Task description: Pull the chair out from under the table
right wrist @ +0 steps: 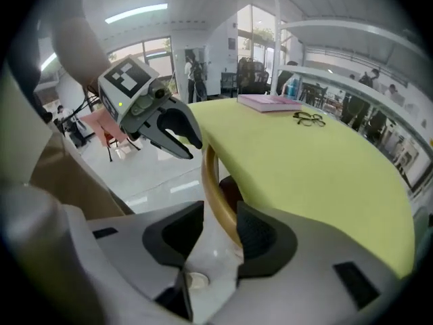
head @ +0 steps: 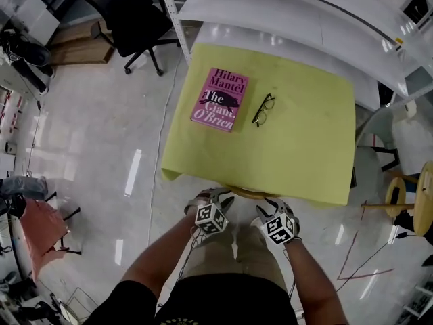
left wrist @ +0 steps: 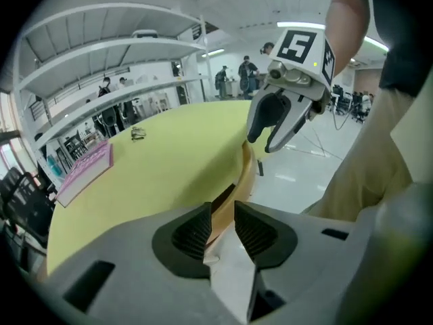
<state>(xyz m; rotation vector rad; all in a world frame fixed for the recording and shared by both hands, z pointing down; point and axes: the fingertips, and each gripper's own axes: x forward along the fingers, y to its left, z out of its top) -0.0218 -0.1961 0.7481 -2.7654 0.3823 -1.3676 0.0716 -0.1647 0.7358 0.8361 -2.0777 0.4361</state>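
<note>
**A:** Which step is this?

**B:** Taking hold, I'd say. The chair sits tucked under the tabletop. Only its curved wooden top rail pokes out at the near edge, below the yellow cover.

**A:** Are the grippers on it?

**B:** Around it, not clamped. The left gripper has its jaws a narrow way apart, with the rail running up between the pads, and I see no squeeze. The right gripper stands wider. There the rail lies against the pad on the tabletop side, with a clear gap on the other.

**A:** So what does the next move need?

**B:** Both jaws should close firmly on the rail. Then comes a level pull straight back toward the person, both sides together so the chair doesn't slew. The cover's hanging edge is close, so the pads should catch wood only, not cloth.

**A:** And the arms?

**B:** Both forearms reach forward and down from the body. The grippers sit side by side at the near edge, angled steeply downward, their marker cubes facing up. The book and glasses lie well apart from them, farther up the tabletop.
</note>
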